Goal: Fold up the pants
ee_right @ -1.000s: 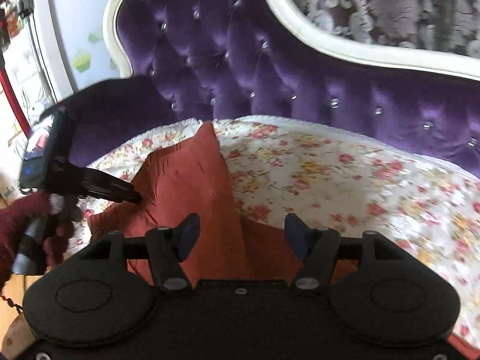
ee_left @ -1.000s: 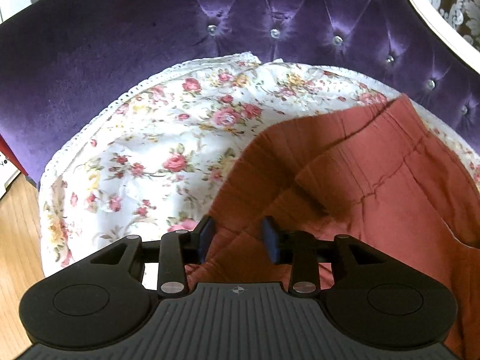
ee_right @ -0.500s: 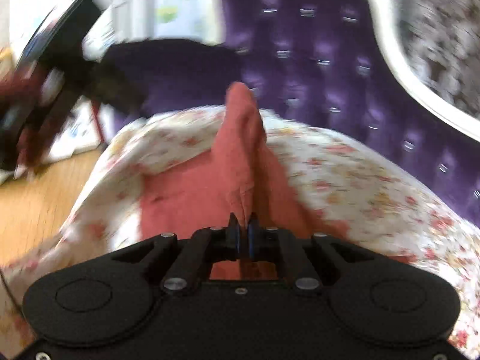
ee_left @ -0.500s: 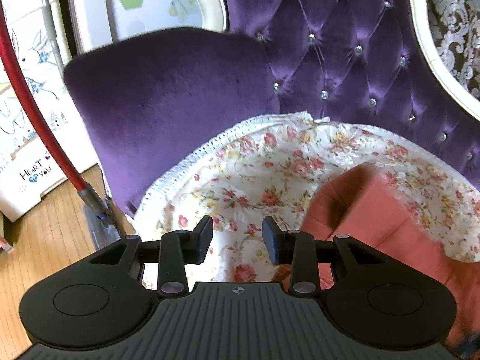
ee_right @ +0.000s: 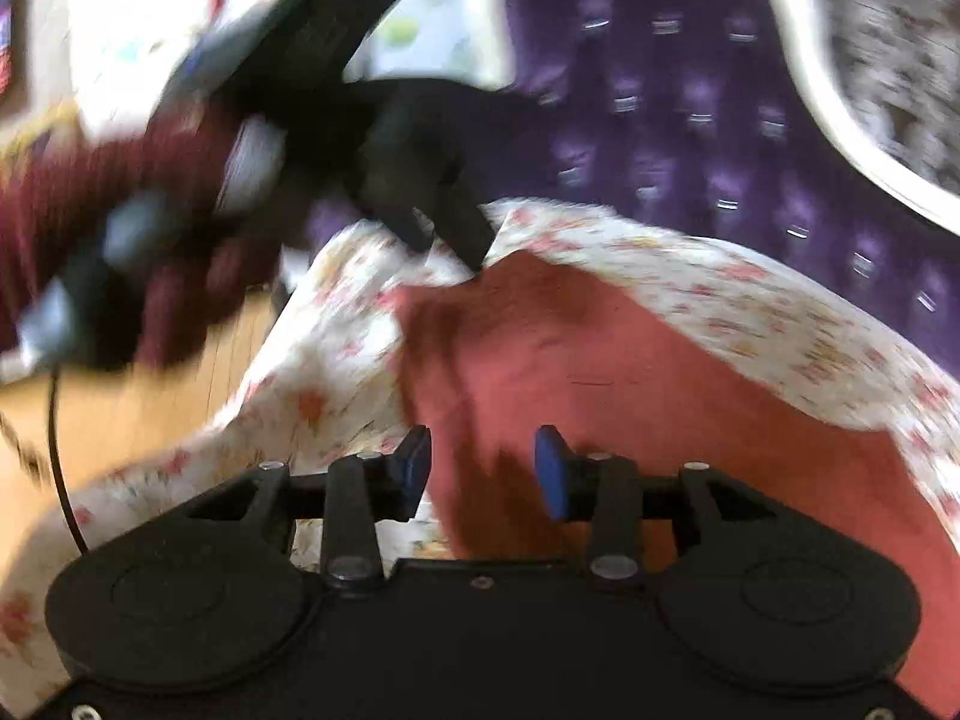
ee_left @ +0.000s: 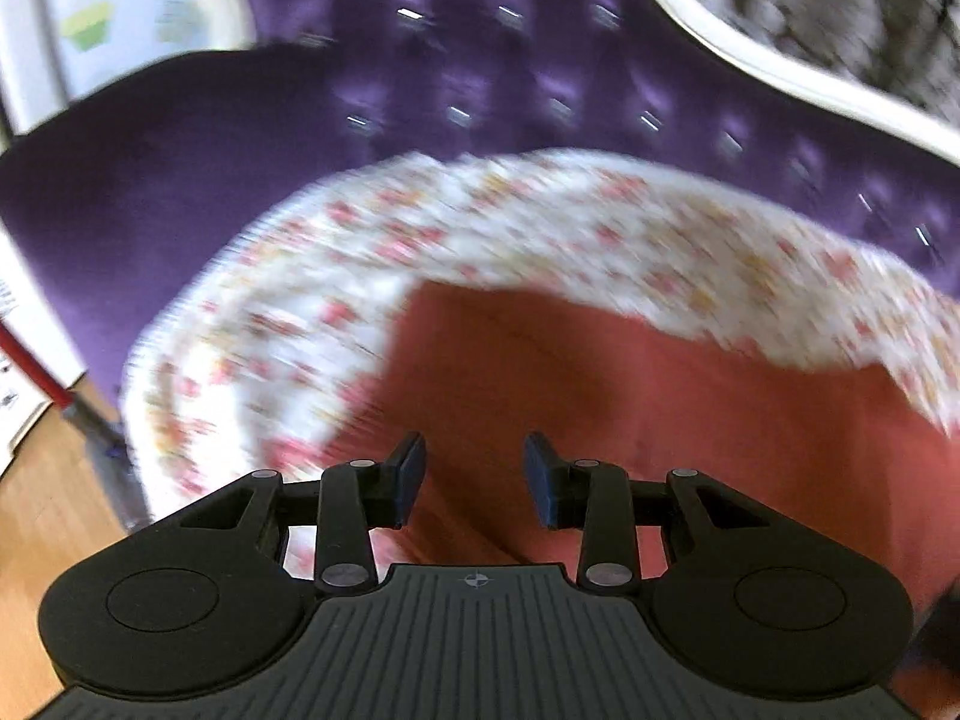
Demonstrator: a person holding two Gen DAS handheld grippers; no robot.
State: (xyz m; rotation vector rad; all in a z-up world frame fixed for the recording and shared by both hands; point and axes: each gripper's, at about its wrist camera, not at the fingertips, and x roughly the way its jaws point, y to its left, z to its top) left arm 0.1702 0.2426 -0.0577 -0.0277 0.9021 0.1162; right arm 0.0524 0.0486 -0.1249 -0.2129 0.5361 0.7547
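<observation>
The rust-red pants (ee_left: pixel 630 384) lie flat on a floral cloth (ee_left: pixel 312 324) that covers a purple sofa seat. Both views are motion-blurred. My left gripper (ee_left: pixel 474 480) is open and empty, just above the near edge of the pants. My right gripper (ee_right: pixel 483 468) is open and empty over the left part of the pants (ee_right: pixel 600 372). In the right wrist view the left gripper (ee_right: pixel 444 228) shows at upper left, its tips at the far corner of the pants.
A tufted purple sofa back (ee_left: pixel 540 72) with a white frame (ee_left: pixel 750 60) rises behind the seat. A purple armrest (ee_left: pixel 150 180) stands at the left. Wooden floor (ee_left: pixel 42 516) and a red pole (ee_left: pixel 30 366) lie beyond the seat's left edge.
My right gripper was shut on a raised fold of the pants half a second ago; it has opened and the pants now lie flat. My left gripper swung back over the pants.
</observation>
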